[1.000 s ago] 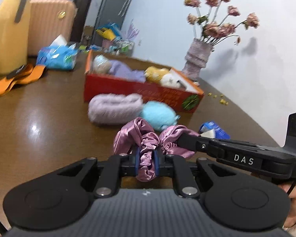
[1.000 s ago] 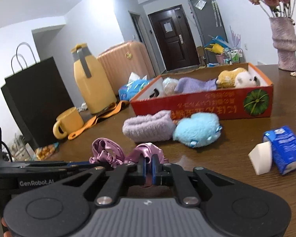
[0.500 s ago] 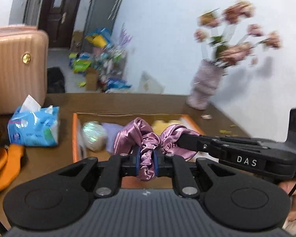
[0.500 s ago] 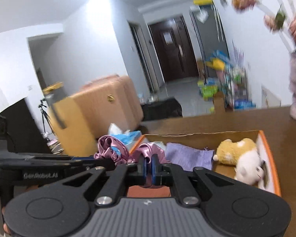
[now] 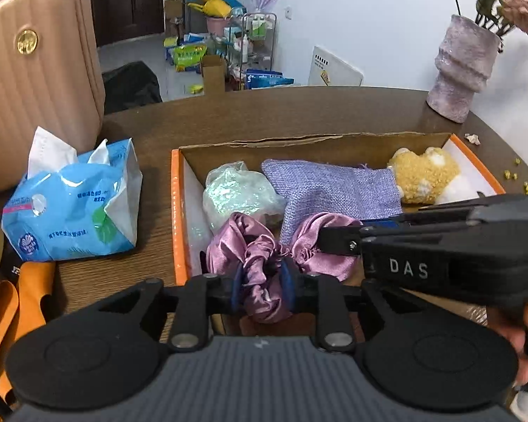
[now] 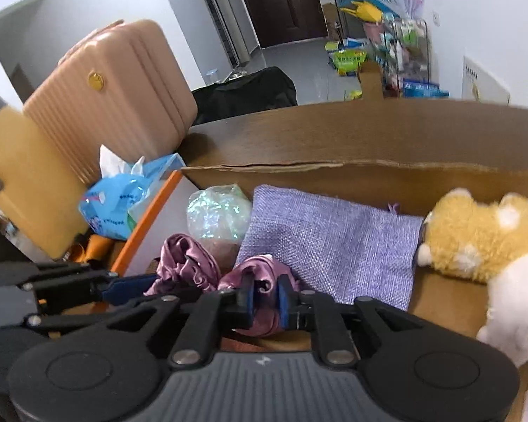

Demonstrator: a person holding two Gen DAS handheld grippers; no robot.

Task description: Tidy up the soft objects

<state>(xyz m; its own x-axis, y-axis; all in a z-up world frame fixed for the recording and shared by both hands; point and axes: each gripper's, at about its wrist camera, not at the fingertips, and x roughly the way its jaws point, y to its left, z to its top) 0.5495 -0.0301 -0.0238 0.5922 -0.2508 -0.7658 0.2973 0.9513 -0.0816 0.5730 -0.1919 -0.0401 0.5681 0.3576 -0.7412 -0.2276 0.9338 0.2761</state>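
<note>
Two grippers share one pink satin scrunchie (image 5: 260, 263) over the near end of the cardboard box (image 5: 257, 140).

Left wrist view: box sits on the brown table (image 5: 264, 109), orange-edged, open-topped. Inside, from its left wall rightward: a crinkly iridescent bag (image 5: 236, 193), a lilac woven pouch (image 5: 334, 190) lying flat, a yellow plush toy (image 5: 422, 172) at the right end with something white and fluffy against it. Scrunchie hangs above the box's near left part, its long axis running across the box, left to right. Left gripper (image 5: 262, 290) has one bunched end between its blue pads; jaws are opening, a narrow gap, satin between them and touching both. Right gripper (image 5: 334, 241) reaches in from the right and meets the scrunchie's other end; its tip is seen side-on, so its gap cannot be read here. Left of the box: blue tissue pack (image 5: 70, 207); beyond it a pink suitcase (image 5: 35, 70). Past the box's far right corner: a grey-purple vase (image 5: 461, 70).

Right wrist view: same box, same contents: bag, pouch, plush (image 6: 475, 239) on the right. Right gripper (image 6: 265, 300) jaws opening, slightly apart, a fold of scrunchie (image 6: 260, 281) between the pads. Left gripper (image 6: 130, 290) comes in from the left onto the other lobe.
</note>
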